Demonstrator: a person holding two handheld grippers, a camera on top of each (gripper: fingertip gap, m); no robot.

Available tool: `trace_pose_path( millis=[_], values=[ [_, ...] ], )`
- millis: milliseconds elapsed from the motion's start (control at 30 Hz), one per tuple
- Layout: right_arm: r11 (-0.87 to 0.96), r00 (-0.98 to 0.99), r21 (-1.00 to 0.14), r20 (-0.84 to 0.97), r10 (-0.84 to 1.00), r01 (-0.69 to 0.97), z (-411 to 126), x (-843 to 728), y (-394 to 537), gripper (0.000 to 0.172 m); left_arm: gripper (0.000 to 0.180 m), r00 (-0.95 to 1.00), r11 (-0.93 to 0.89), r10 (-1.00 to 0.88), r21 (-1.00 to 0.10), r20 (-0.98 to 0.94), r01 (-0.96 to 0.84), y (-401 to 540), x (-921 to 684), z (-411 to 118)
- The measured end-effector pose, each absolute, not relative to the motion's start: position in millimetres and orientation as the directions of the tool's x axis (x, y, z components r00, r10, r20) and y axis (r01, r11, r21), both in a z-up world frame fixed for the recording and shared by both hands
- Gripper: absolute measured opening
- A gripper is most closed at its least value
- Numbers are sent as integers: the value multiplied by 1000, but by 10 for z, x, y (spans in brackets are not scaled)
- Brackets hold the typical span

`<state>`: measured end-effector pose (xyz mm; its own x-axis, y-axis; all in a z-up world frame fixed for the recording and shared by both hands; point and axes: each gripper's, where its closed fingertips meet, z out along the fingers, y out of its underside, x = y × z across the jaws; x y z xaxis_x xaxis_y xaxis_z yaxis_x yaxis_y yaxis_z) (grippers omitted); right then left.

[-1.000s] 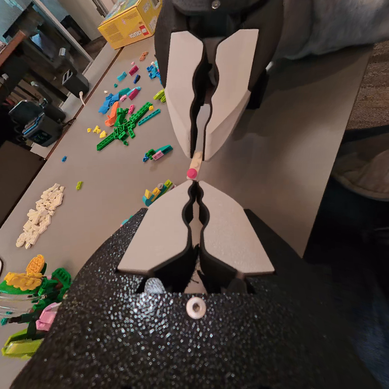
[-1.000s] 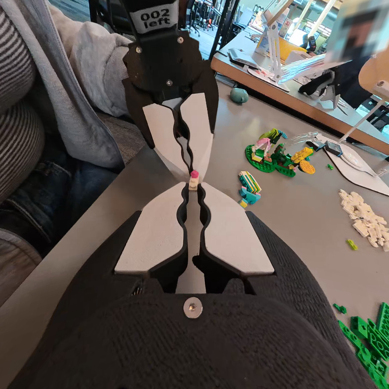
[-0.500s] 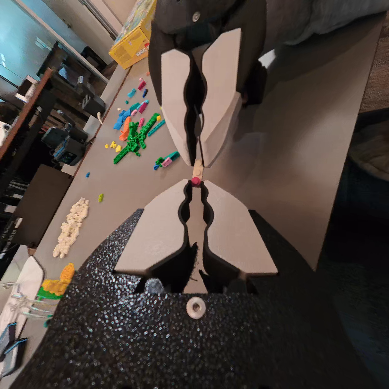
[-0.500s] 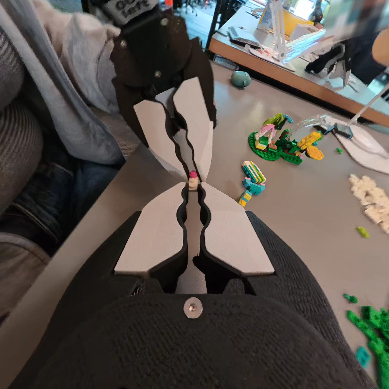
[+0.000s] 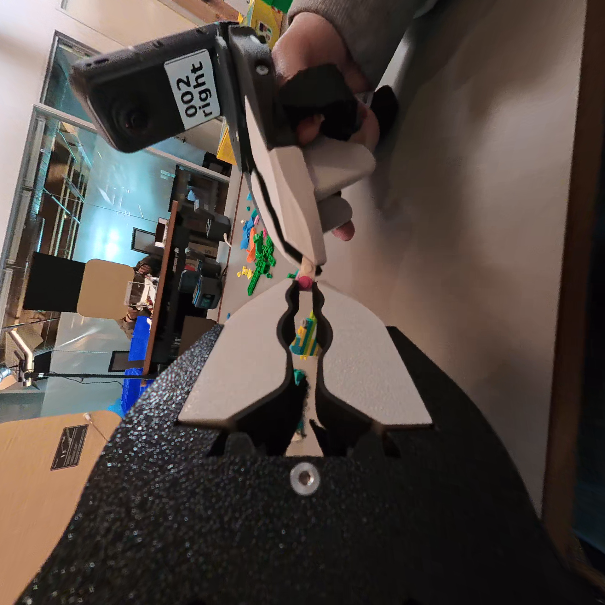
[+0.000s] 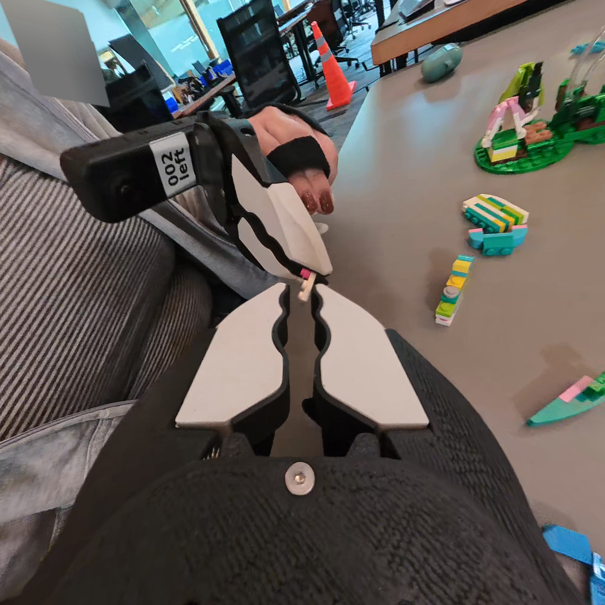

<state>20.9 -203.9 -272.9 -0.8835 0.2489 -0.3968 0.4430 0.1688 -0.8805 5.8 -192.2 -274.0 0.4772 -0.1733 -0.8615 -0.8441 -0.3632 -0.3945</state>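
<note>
1. Grey table [image 6: 409, 163]: broad matte top that carries all the brick items listed below. A person in a striped top [image 6: 82, 278] sits at its near edge.
2. Left gripper [image 5: 305, 285]: black body with white fingers, held in a hand [image 6: 294, 147] that wears a black strap. It is raised above the table edge. Its tips are closed on the pink end of the small piece, with a pad against each side of it.
3. Right gripper [image 6: 300, 288]: same make, held in the other hand [image 5: 314, 65], tip to tip with the left one. Its fingers stand slightly apart. The cream end of the small piece lies between them, with a clear gap on one side, so it is not clamped.
4. Orange traffic cone [image 6: 334, 72]: on the floor beyond the table.
5. Green-based brick model [image 6: 540, 137]: far side of the table, well apart from both grippers.
6. Heap of loose bricks [image 5: 258, 248]: green, blue, orange and yellow, farther along the table.
7. Striped brick build [image 6: 494, 216]: white, green and yellow over teal.
8. Narrow brick stack [image 6: 453, 288]: upright, near the striped build.
9. Small piece [image 6: 306, 288]: thin cream plate with a pink stud [image 5: 304, 282]. It is in the air between the two sets of fingertips, clear of the table.
</note>
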Motion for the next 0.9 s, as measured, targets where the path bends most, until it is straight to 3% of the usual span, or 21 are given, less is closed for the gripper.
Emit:
trace_pose_path(
  millis=[100,200,267,367,433,500,700,900],
  values=[
    [186,-881,-882,-370,295,433,-2761,157,-2019,5,8,529,-402,-120,-446,-840,-799,-1909,-1,-2751],
    [198,-900,-935,-203,386,296,-2711,27,-1962,3,10,715,-499,53,-639,-697,-585,-1930,-255,-2782],
    [196,-875,-969,-37,483,149,-2616,-115,-1890,3,10,867,-508,149,-789,-475,-345,-1953,-361,-2855],
    [295,-777,-953,237,583,-69,-2527,-241,-1803,3,24,990,-297,142,-953,18,59,-1895,-241,-2700],
    [380,-699,-905,397,595,-191,-2493,-262,-1805,3,35,962,-165,66,-948,266,274,-1889,-202,-2531],
    [456,-643,-848,511,570,-269,-2494,-250,-1843,3,33,921,-125,20,-913,389,389,-1893,-206,-2479],
    [552,-540,-744,660,522,-376,-2476,-222,-1920,3,11,883,-124,-29,-878,469,462,-1879,-151,-2510],
    [544,-525,-737,672,523,-401,-2440,-204,-1922,3,6,854,-90,-93,-859,511,504,-1871,-100,-2454]
  ],
)
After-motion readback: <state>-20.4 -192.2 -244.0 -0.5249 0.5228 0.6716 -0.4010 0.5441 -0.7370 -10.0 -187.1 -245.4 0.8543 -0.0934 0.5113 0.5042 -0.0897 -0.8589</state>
